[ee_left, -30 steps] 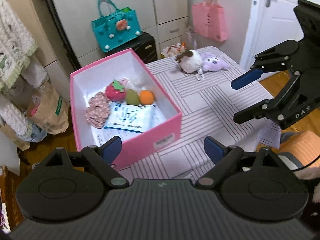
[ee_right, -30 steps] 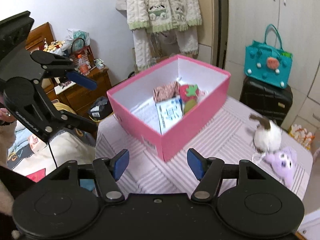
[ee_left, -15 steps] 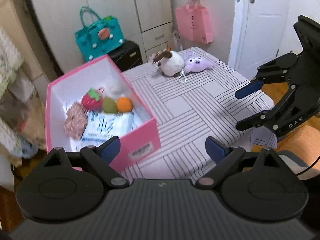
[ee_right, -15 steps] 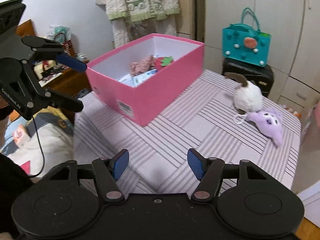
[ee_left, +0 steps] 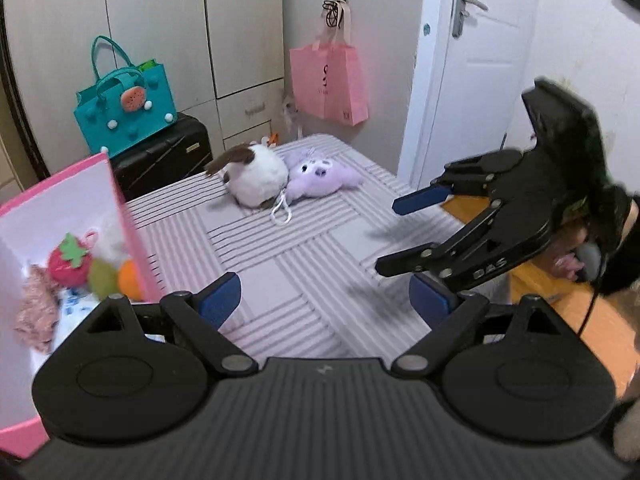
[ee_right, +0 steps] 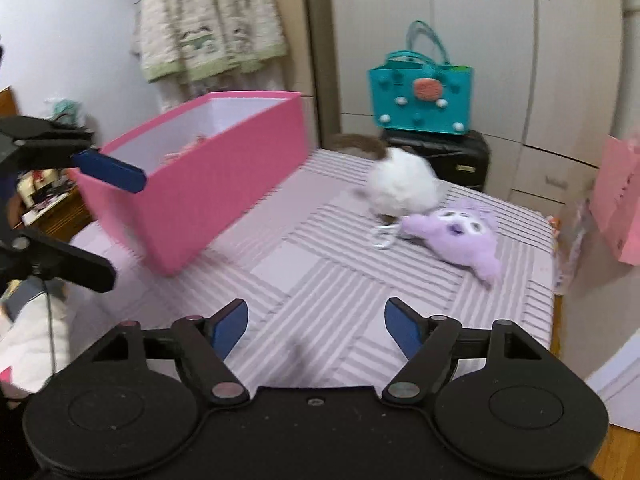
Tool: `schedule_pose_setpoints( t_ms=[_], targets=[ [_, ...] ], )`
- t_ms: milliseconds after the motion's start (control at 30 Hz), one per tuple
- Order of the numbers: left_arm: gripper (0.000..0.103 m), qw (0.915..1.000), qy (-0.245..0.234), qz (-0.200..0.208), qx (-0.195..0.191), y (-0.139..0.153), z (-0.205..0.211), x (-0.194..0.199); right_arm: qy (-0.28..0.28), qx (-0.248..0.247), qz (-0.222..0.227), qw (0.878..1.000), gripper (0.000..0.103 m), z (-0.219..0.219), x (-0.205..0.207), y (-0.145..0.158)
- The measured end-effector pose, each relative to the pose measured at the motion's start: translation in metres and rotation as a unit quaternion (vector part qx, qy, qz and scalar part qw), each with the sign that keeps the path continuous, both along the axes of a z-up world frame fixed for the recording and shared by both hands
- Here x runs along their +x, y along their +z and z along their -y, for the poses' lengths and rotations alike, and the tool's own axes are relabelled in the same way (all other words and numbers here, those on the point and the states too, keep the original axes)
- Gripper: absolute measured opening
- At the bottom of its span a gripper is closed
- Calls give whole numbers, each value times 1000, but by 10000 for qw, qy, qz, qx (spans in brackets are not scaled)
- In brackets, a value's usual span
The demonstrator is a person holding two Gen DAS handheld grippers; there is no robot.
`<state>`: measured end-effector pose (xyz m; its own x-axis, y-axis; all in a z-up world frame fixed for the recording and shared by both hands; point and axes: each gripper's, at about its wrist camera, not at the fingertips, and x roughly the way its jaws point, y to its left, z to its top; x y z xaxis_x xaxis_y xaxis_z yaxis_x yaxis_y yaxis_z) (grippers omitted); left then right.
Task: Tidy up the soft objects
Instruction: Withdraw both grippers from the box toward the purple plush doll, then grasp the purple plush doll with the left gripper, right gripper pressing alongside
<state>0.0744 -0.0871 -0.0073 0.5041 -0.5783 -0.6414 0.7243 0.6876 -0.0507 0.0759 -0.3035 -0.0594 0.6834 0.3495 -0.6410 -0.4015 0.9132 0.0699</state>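
Observation:
A white and brown plush [ee_left: 256, 176] [ee_right: 402, 186] and a purple plush [ee_left: 322, 178] [ee_right: 460, 236] lie side by side at the far end of the striped table [ee_left: 304, 256]. A pink box [ee_right: 200, 188] [ee_left: 116, 184] holds a strawberry plush [ee_left: 70, 260], green and orange soft fruits, a knitted piece and a wipes pack. My left gripper [ee_left: 326, 300] is open and empty above the table near the box. My right gripper [ee_right: 316, 326] is open and empty, over the table short of the two plushes; it also shows in the left wrist view [ee_left: 396, 236].
A teal bag [ee_left: 126, 108] sits on a black suitcase [ee_left: 160, 156] behind the table. A pink bag [ee_left: 328, 80] hangs by the white door [ee_left: 472, 80]. Knitted clothes [ee_right: 212, 16] hang on the wall beyond the box.
Both grippers have swung from the pink box toward the two plushes, which now look closer. The right gripper has dropped lower. Both stay open.

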Motion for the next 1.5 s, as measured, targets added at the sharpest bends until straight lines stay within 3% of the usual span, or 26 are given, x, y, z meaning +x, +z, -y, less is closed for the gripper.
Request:
schedule_pose_setpoints(
  t_ms=[100,267,467,600,867,1067,1233,1500],
  targets=[
    [91,9991,86,-171,-375,-6,7,16,-189,-94,122,9997,80,15,15,-14],
    [91,9959,492,-124,-746,-21,27,38,-384,-486,228,9978,80,30,41,-31],
    [90,9931,675,-329,-902,-39,51,63,-660,-130,278,9973,80,54,75,-35],
    [89,9926,956,-251,-706,-46,68,81,-536,-184,281,9980,80,55,100,-40],
    [88,9826,1316,-671,-1126,-60,78,116,-544,-511,362,9966,80,49,131,-53],
    [84,9751,1437,-945,-1402,-73,79,130,-548,-470,363,9967,80,44,138,-58],
    [84,9702,1430,-1088,-1625,-75,79,133,-574,-784,588,9935,72,35,131,-61],
    [76,9724,1238,-1243,-1540,-83,90,133,-490,-786,691,9933,68,33,105,-60]
  ],
)
